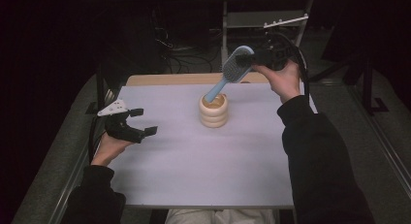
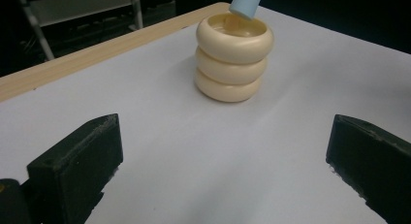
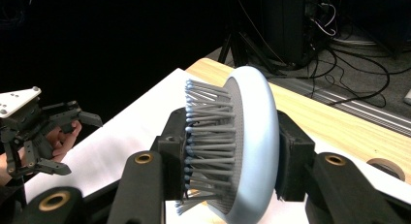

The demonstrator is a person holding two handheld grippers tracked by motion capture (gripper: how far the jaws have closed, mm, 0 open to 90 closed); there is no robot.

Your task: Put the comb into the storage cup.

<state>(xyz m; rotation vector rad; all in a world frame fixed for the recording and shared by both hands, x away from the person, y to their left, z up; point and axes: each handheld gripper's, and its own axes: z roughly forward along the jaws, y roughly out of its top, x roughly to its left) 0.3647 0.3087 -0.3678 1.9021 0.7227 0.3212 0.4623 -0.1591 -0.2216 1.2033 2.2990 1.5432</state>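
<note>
A light blue hairbrush point(image 1: 231, 70) with grey bristles hangs tilted over the table, its handle tip at the mouth of a cream ribbed holder point(image 1: 213, 111) shaped like stacked rings. My right gripper point(image 1: 253, 59) is shut on the brush head point(image 3: 242, 141), one jaw on the bristles and one on the back. In the left gripper view the holder point(image 2: 234, 56) stands ahead with the handle tip point(image 2: 246, 4) just above its rim. My left gripper point(image 1: 143, 121) is open and empty near the table's left edge, and it also appears in the right gripper view point(image 3: 72, 141).
The white sheet point(image 1: 203, 161) covers a wooden table whose far edge point(image 1: 194, 79) shows bare. Behind the table stand a white frame point(image 1: 271, 20) and loose cables on the dark floor. A person's dark sleeves come in from the bottom.
</note>
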